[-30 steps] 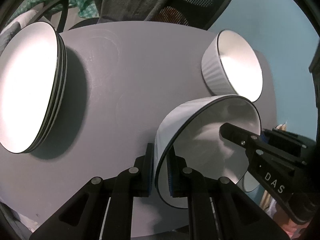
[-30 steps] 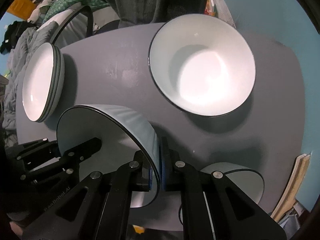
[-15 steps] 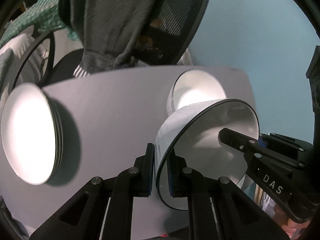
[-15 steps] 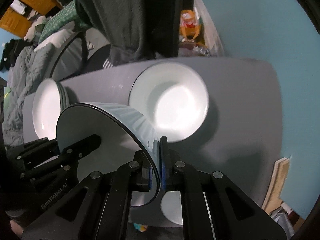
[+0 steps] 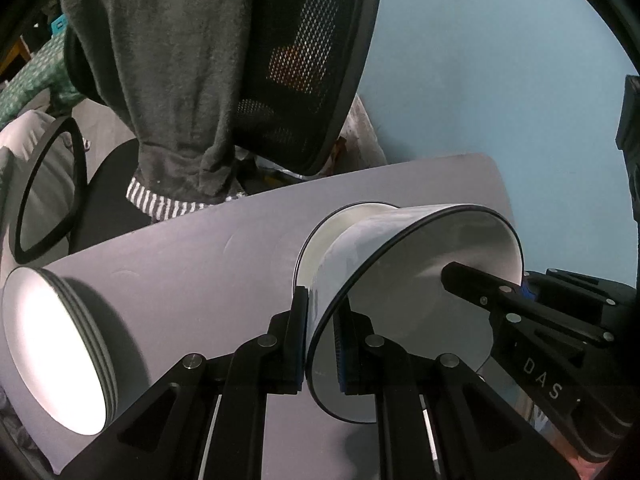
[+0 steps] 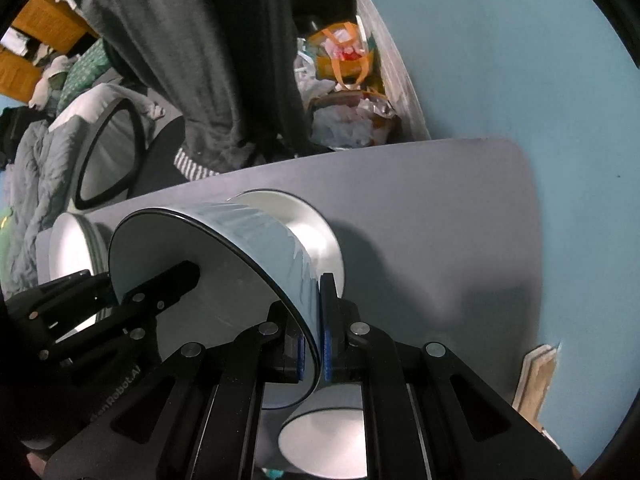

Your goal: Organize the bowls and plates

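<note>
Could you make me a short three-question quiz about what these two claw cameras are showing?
1. True or false: both grippers clamp the same ribbed bowl.
2. What lies directly beyond the held bowl on the grey table? A) another bowl B) a cup C) a fork
3. What stands at the table's left end?

Key:
1. True: left gripper and right gripper pinch opposite rims.
2. A, the white bowl.
3. The stack of plates.

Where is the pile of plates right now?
The pile of plates sits on the grey table at the far left of the left wrist view, left of the held bowl.
</note>
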Action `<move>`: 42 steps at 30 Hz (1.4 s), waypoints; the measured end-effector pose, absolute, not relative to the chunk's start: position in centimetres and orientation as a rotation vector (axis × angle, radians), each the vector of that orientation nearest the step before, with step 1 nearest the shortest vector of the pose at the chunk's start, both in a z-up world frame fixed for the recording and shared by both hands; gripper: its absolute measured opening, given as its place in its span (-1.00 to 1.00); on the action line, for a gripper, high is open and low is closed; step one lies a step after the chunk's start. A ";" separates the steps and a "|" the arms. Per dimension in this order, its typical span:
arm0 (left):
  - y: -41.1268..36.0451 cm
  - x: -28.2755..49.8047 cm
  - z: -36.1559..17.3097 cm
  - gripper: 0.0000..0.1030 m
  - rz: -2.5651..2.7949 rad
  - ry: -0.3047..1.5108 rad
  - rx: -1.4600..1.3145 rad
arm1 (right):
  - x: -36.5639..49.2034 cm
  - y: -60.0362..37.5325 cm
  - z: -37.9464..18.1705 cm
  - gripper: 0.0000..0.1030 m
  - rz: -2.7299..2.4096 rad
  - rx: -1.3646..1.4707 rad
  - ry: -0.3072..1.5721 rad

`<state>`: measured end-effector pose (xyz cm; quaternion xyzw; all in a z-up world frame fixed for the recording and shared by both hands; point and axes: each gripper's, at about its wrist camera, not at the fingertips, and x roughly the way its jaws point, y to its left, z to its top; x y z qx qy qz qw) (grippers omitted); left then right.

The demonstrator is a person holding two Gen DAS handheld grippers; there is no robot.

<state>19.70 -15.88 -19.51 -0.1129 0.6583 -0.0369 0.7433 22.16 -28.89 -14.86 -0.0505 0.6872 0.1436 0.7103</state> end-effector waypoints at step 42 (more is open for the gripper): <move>-16.8 19.7 -18.1 -0.16 -0.046 1.437 -0.095 | 22.5 -30.5 -13.8 -0.38 0.255 -0.132 1.490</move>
